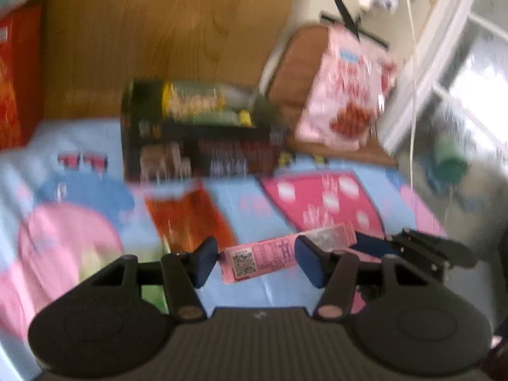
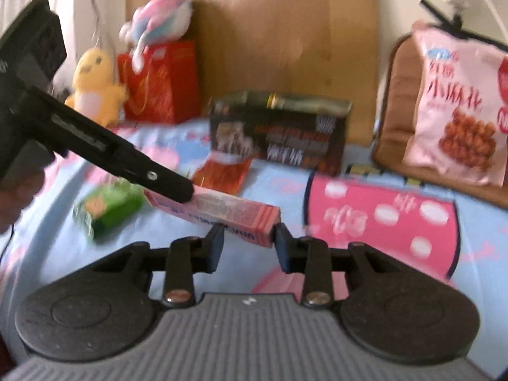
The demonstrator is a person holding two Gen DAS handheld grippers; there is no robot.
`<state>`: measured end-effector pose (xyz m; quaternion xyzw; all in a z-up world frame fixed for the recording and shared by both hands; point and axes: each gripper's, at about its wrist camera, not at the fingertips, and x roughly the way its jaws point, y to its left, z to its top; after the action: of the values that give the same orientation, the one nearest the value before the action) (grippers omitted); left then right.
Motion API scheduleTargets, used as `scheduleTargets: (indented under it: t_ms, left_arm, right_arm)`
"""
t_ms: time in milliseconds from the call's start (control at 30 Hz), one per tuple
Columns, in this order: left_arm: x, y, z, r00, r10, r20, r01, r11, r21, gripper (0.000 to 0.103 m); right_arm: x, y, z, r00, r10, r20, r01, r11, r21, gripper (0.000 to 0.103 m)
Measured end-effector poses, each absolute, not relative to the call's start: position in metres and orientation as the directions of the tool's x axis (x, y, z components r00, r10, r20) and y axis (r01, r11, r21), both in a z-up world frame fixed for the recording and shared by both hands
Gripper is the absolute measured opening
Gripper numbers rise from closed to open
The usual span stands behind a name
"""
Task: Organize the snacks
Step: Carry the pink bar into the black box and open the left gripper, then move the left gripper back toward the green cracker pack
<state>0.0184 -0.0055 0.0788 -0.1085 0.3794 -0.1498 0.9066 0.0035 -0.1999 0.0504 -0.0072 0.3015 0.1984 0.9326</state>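
A long pink snack box (image 1: 287, 252) (image 2: 222, 214) is held above the cartoon bedsheet. My left gripper (image 1: 257, 260) has its jaws around one end of the box; it also shows as a black arm in the right wrist view (image 2: 171, 187). My right gripper (image 2: 249, 244) has its pads at the box's other end. A black snack box (image 1: 197, 139) (image 2: 279, 133) stands at the back. An orange packet (image 1: 190, 216) (image 2: 222, 173) lies in front of it. A green packet (image 2: 106, 208) lies at left. Both views are blurred.
A pink snack bag (image 1: 346, 95) (image 2: 460, 108) leans on a brown cushion (image 1: 295, 73) (image 2: 397, 120) at the right. A red bag (image 1: 19, 76) (image 2: 162, 79) and a yellow chick toy (image 2: 95, 89) stand at the back left, against a wooden headboard (image 1: 158, 31).
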Motion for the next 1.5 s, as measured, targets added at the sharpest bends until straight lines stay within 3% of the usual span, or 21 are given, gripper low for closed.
scheduleTargets:
  t_ms: [167,400,567,833,933,1500]
  left_arm:
    - [0.068,0.016,0.104,0.744,-0.291,-0.601,0.144,0.949,-0.282,0.054]
    - [0.148,0.040,0.101,0.784,-0.192,-0.591,0.069,0.972,-0.224,0.058]
    - [0.166,0.035,0.077,0.764,-0.132,-0.632,0.034,0.986,-0.166,0.058]
    - [0.116,0.026,0.082,0.793,-0.082,-0.604,0.012,0.993,-0.119,0.061]
    - [0.087,0.014,0.086,0.813,-0.044,-0.581,0.005,0.998,-0.068,0.069]
    - [-0.017,-0.014,0.058,0.792,-0.004,-0.610,-0.038,0.998,-0.056,0.070]
  right_arm:
    - [0.056,-0.187,0.063,0.800,0.351,-0.487,-0.356,0.931,0.087,0.037]
    - [0.148,-0.159,0.055,0.818,0.315,-0.482,-0.320,0.945,0.074,0.038]
    - [0.171,-0.152,0.039,0.822,0.302,-0.483,-0.284,0.952,0.112,0.049]
    - [0.137,-0.157,0.054,0.837,0.311,-0.451,-0.293,0.950,0.112,0.051]
    - [0.107,-0.160,0.056,0.837,0.316,-0.448,-0.279,0.949,0.147,0.055]
    - [0.014,-0.181,0.027,0.810,0.245,-0.532,-0.024,0.922,0.387,0.057]
